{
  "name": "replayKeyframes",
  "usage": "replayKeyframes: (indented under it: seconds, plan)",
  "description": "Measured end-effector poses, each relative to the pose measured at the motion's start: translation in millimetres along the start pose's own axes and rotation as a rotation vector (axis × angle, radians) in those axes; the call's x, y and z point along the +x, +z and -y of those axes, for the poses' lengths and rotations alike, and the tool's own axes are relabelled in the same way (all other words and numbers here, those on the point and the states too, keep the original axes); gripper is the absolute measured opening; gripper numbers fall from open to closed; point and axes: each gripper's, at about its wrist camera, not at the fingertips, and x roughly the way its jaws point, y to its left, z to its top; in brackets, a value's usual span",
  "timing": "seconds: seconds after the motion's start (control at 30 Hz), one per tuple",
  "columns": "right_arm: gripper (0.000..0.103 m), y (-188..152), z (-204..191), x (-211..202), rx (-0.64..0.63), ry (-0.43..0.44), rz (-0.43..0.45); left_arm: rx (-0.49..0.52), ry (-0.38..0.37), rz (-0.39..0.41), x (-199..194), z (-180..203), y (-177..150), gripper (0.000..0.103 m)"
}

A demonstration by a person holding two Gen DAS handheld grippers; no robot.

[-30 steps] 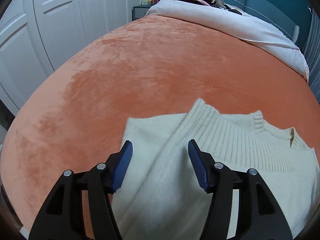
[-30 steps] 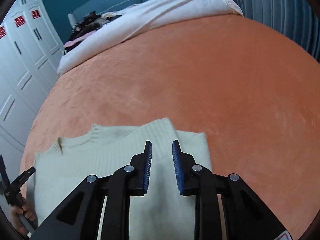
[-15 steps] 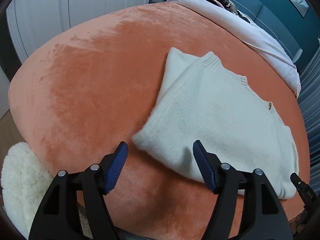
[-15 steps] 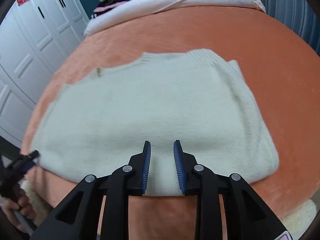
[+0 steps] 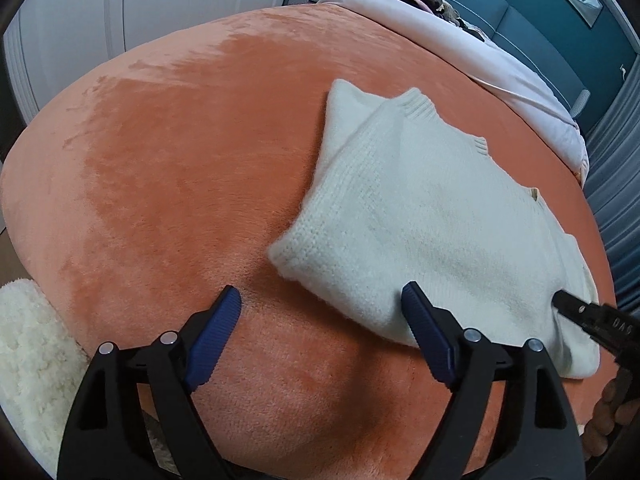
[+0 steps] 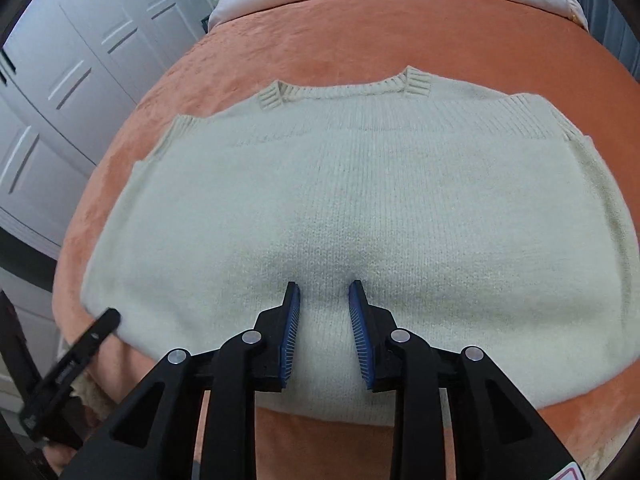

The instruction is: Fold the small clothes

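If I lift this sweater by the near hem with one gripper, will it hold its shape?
Probably not. The sweater is soft knit lying limp on the blanket, so it should sag and its sleeves unfold. The fabric already puckers around the right gripper, so it bunches easily. The fuzzy knit likely grips the plush blanket and drags.

Bare orange blanket (image 5: pixel 168 184) left of sweater (image 5: pixel 420 216) offers passage.

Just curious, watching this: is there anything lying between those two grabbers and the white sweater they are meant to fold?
Nothing visible. The cream sweater lies flat on the orange blanket. The right gripper is already over its near edge, fingers slightly apart. The left gripper is wide open at the sweater's near corner, only bare blanket between.
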Motion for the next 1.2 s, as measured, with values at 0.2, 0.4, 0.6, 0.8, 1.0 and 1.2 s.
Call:
replayKeyframes:
  seconds: [0.2, 0.4, 0.6, 0.8, 1.0, 1.2]
  plan:
    - [0.028, 45, -9, -14, 0.009, -0.019, 0.076, 0.024, 0.011, 0.003, 4, 5, 0, 0.088]
    - [0.028, 42, -3, 44, -0.039, -0.087, -0.014, 0.01, -0.011, 0.004, 5, 2, 1, 0.089]
    - [0.029, 47, -1, 44, -0.039, -0.074, -0.028, 0.008, -0.004, -0.003, 6, 4, 4, 0.093]
    - [0.029, 40, -1, 44, -0.044, -0.062, -0.003, -0.253, -0.077, -0.008, 20, -20, 37, 0.098]
    - [0.029, 37, 1, 43, -0.04, -0.049, 0.013, -0.315, -0.033, -0.026, 37, -10, 66, 0.084]
    - [0.029, 35, 4, 42, -0.033, -0.023, 0.024, -0.333, -0.201, -0.065, 18, 7, 89, 0.018]
